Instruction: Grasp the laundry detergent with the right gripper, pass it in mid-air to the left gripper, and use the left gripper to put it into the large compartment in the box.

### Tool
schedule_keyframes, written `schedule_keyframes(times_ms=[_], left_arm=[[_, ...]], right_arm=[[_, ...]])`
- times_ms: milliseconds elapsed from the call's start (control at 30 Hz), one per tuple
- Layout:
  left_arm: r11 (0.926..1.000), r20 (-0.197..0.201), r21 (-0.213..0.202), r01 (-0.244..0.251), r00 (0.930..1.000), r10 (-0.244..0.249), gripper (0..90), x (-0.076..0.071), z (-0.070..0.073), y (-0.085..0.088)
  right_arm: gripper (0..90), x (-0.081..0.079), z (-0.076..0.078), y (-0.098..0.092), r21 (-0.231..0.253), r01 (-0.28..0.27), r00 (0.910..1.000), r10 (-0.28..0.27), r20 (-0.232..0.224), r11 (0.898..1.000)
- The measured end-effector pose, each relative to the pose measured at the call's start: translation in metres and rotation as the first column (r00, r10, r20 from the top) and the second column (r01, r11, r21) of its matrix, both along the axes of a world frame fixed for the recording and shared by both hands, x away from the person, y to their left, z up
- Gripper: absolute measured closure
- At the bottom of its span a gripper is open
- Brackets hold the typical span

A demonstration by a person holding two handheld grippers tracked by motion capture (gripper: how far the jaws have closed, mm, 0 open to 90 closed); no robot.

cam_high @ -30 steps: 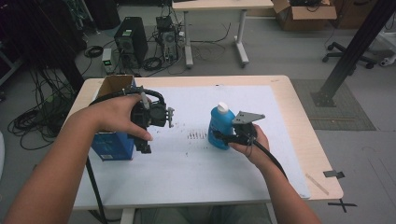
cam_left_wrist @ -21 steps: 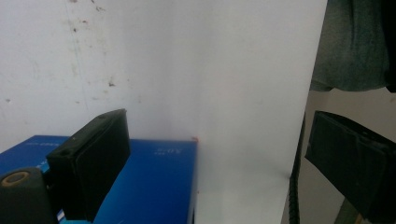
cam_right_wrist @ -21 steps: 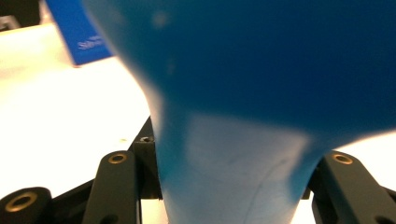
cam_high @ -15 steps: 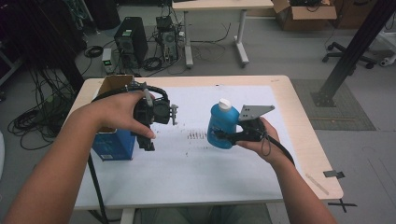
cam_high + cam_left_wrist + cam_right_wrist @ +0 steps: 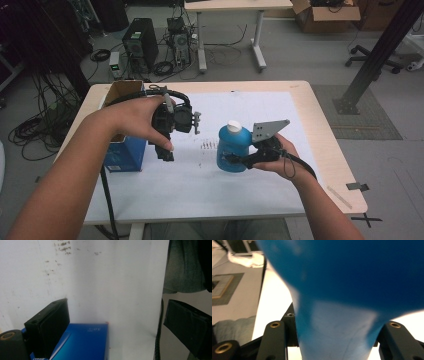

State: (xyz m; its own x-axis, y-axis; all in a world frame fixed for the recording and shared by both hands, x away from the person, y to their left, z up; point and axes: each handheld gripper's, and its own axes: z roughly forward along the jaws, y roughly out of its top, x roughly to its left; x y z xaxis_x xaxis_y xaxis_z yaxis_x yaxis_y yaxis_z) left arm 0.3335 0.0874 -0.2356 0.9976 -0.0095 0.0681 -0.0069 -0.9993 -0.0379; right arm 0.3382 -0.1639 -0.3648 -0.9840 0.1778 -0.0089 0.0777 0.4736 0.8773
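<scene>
The main risk sits with the blue bottle (image 5: 233, 148), just right of centre in the high view. The right gripper (image 5: 239, 161) grips it low on its body from the side, so most of the bottle's bulk and its white cap (image 5: 233, 125) stand above the grip. If the wrist tips or the hand moves quickly, the bottle could pivot between the jaws, lean over or slip out and fall onto the white sheet (image 5: 280, 200) that covers the table (image 5: 325, 125). Smooth plastic would make such a slide more likely, and if the cap is loose, liquid could spill. A second risk is a knock: the left gripper (image 5: 196, 122) hangs just left of the bottle with its front end turned toward it, and a careless approach could push the bottle sideways in the grip.

In the right gripper view the bottle (image 5: 342, 290) takes up most of the frame, and the two black jaws stand at the lower left and lower right, pressed against its sides; they are closed as far as the bottle's width allows. In the left gripper view the jaws stand wide apart at the lower left and right edges with nothing between them. Beyond them lies the sheet and, at the bottom, the top of the blue box (image 5: 82, 342), which in the high view stands at the left of the table under the person's left forearm.
</scene>
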Motion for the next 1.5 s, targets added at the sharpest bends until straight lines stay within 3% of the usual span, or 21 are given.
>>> schedule_keyframes(times_ms=[400,567,1033,1500], left_arm=[[0.9997,-0.011,0.0,0.024,0.9997,-0.024,6.5,-0.002,-0.001,-0.015],[0.9993,-0.017,0.011,0.037,0.9992,-0.036,6.5,-0.003,-0.004,-0.023],[0.9987,-0.023,-0.019,0.048,0.9985,-0.049,6.1,-0.006,-0.005,-0.032],[0.9983,-0.03,-0.023,0.054,0.9981,-0.055,6.1,-0.006,-0.008,-0.038]], right_arm=[[46.1,-0.006,-0.008,0.022,0.0,-0.112,0.9937,0.112,0.002,0.994],[46.0,-0.006,-0.007,0.031,0.0,-0.12,0.9927,0.12,0.012,0.993],[45.9,-0.006,-0.014,0.059,-0.011,-0.133,0.9909,0.134,0.017,0.991],[45.9,-0.005,-0.021,0.074,-0.003,-0.141,0.99,0.141,0.008,0.99]])
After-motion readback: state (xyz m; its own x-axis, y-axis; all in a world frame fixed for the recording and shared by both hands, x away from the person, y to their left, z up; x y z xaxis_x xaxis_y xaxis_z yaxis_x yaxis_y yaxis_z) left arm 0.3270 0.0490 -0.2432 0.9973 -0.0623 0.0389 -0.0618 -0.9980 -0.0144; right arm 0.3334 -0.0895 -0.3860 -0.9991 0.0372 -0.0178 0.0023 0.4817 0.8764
